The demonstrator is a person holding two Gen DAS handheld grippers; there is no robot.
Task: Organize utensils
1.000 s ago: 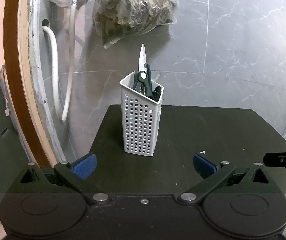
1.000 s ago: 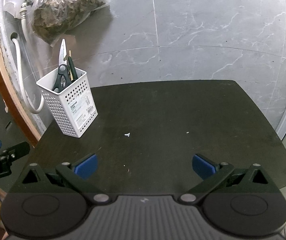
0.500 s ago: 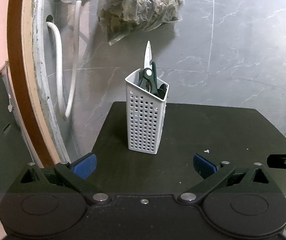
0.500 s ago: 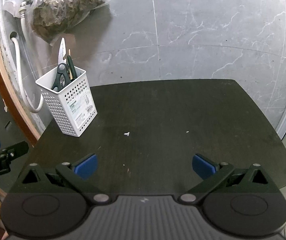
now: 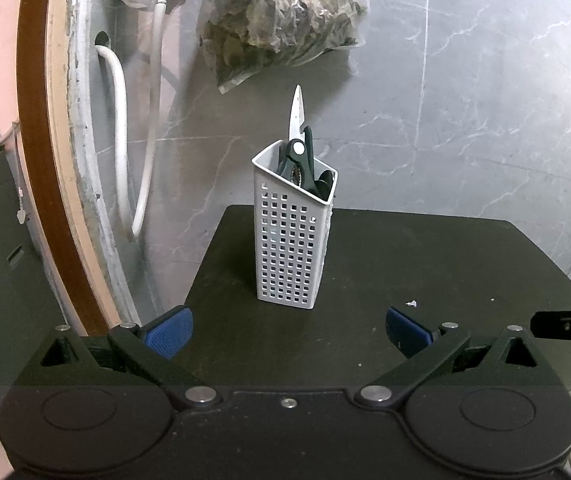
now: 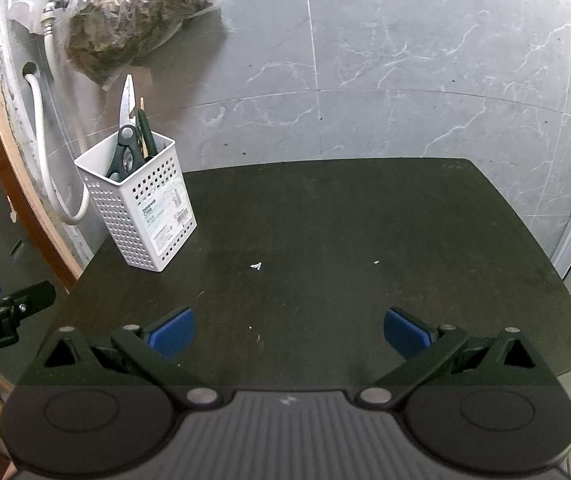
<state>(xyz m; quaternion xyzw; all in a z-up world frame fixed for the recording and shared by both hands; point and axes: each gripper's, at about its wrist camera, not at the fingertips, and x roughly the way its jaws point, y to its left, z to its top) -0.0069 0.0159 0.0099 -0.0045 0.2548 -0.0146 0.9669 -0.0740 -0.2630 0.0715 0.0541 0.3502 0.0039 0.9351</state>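
Observation:
A white perforated utensil holder [image 5: 291, 236] stands upright on the dark table [image 5: 425, 264], near its far left corner. Dark-handled scissors [image 5: 298, 148] stand in it, blades up, with another dark utensil beside them. My left gripper [image 5: 287, 332] is open and empty, a short way in front of the holder. In the right wrist view the holder [image 6: 137, 208] is at the far left, with the scissors [image 6: 125, 136] and a green-handled utensil [image 6: 145, 132] in it. My right gripper [image 6: 288, 332] is open and empty over the table's near edge.
A clear bag of dried leaves [image 5: 281, 20] hangs on the grey marble wall behind the holder. A tap and white hoses [image 5: 121, 128] run down the wall at left, beside a wooden door frame [image 5: 33, 140]. Small white crumbs [image 6: 256, 266] lie on the table.
My left gripper has drawn back and risen slightly, so the holder sits further away and more central. The right gripper has barely moved. Both stay open.

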